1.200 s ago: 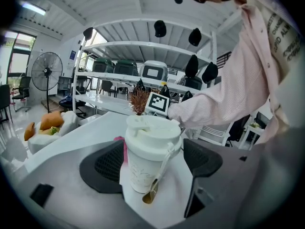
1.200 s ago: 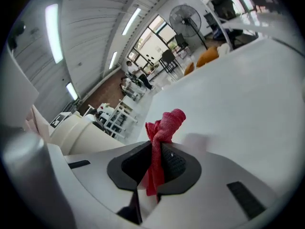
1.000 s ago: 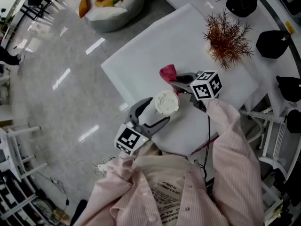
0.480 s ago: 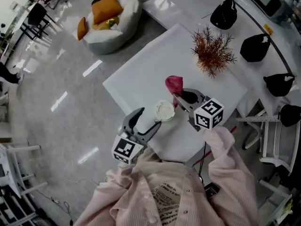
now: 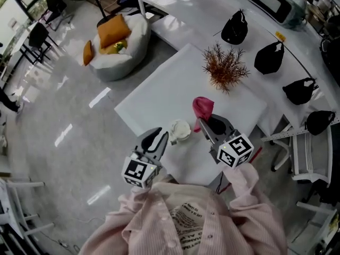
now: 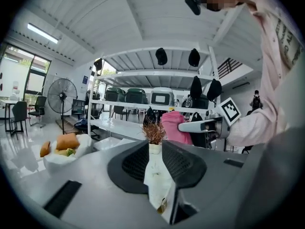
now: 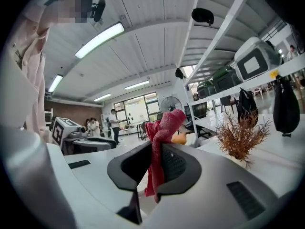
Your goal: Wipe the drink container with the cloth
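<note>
A pale cup (image 5: pixel 180 130) with a white lid stands upright on the white counter (image 5: pixel 159 92), with nothing gripping it. Just to its right, a crumpled pink-red cloth (image 5: pixel 203 108) hangs limp, pinched between the jaws of the right tool (image 7: pixel 156 167).

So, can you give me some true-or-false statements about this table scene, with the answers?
1. The right hand-held gripper pinches a pink cloth. True.
2. The white cup lies tipped on its side. False: it stands upright on the white table.
3. A dried reddish plant stands on the table. True.
4. The orange cushions lie on the table. False: they lie on a white beanbag on the floor.
</note>
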